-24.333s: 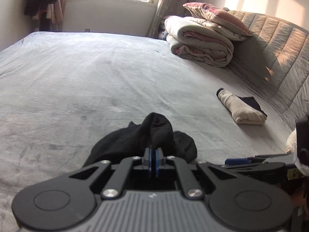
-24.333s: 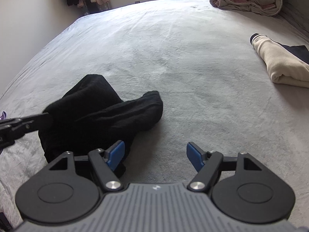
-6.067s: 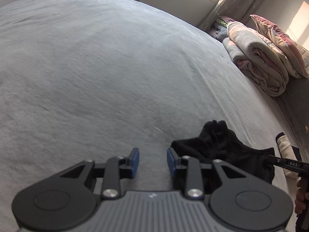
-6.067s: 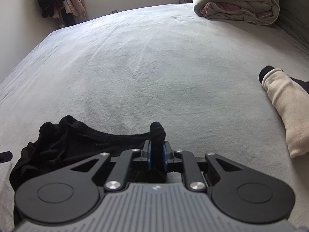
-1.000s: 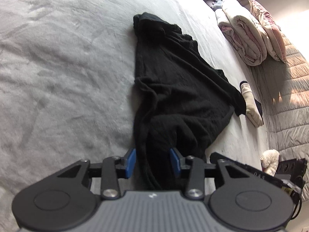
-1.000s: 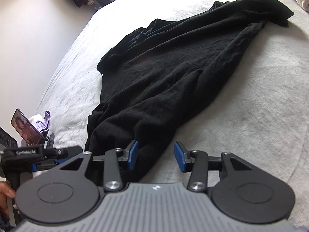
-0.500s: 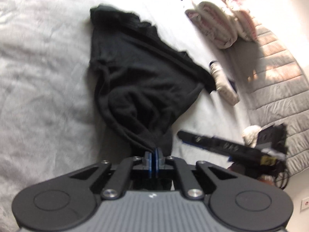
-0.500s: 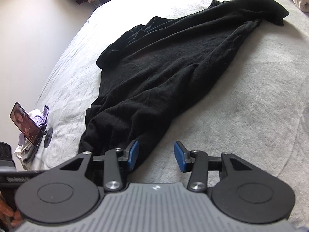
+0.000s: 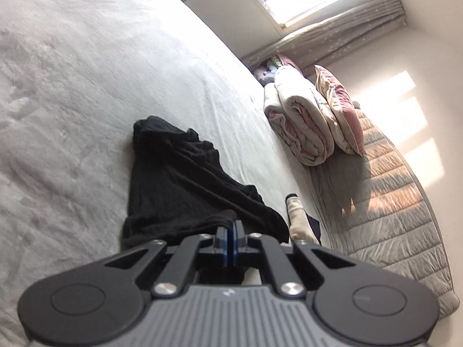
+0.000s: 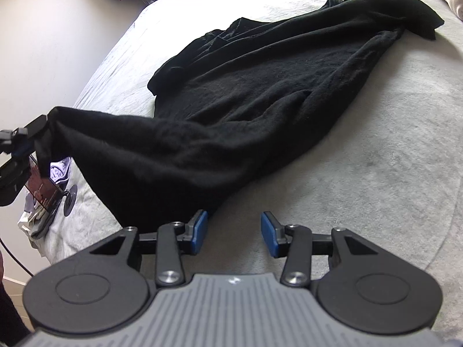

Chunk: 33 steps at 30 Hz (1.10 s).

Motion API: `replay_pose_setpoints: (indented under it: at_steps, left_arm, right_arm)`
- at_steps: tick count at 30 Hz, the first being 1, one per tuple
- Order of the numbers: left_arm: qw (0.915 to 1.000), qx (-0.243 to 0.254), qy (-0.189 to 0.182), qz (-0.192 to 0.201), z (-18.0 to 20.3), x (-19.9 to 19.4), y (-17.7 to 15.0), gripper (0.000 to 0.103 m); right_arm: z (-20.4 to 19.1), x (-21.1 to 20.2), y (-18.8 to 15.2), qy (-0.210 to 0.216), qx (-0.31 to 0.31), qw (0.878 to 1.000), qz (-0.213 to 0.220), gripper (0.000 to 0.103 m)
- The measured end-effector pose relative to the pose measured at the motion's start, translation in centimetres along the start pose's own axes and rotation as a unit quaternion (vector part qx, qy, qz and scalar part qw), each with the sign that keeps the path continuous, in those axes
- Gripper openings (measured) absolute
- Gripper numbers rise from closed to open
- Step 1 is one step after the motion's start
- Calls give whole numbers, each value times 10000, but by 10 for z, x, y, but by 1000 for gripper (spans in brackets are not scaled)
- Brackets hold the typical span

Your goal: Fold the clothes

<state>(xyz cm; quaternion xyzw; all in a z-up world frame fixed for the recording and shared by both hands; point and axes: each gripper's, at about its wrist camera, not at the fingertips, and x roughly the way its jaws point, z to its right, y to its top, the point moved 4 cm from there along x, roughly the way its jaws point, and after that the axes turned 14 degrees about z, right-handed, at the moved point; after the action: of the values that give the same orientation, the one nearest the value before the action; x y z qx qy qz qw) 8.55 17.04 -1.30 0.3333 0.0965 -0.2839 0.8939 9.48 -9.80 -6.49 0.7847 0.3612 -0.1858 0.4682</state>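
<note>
One black garment point(image 10: 260, 92) is lying rumpled and stretched long across the grey bed point(image 10: 390, 159), one end lifting off it, pinched by the left gripper point(image 9: 231, 230); the right gripper point(image 10: 234, 232) is hovering parted, empty, near the bed's edge.

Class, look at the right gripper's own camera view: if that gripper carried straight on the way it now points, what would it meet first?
Probably the bare grey bedcover: the open right gripper points down at it, with the black garment just beside its left pad. Depth is uncertain.
</note>
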Motion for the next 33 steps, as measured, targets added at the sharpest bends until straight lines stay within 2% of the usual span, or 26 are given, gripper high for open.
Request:
replay_pose_setpoints:
  at_steps: [8,19,21,22,26,33]
  left_arm:
    - [9961,-266,733,404,-48,7,26,3]
    - [9908,-370,1147,611,-75,26,47,3]
    - [9906,-344,1185,585,-76,29,47,3]
    - [9907,-314,1197,573,-76,30,46,3]
    - [9909,-184,1221,534,-73,28,44,3]
    - [9925,34,1163,386,-61,11,33,3]
  right_arm:
    - [-1,11,1,-74,-37,10000,-37,46]
    - [0,30,14,-145,42,9997,215,46]
    - [1,33,16,-153,37,9995,283,30]
    - [2,35,17,-165,-4,9995,258,9]
    - [4,22,22,-99,-104,9995,279,6]
    - [26,-32,35,-231,-233,9981,519,6]
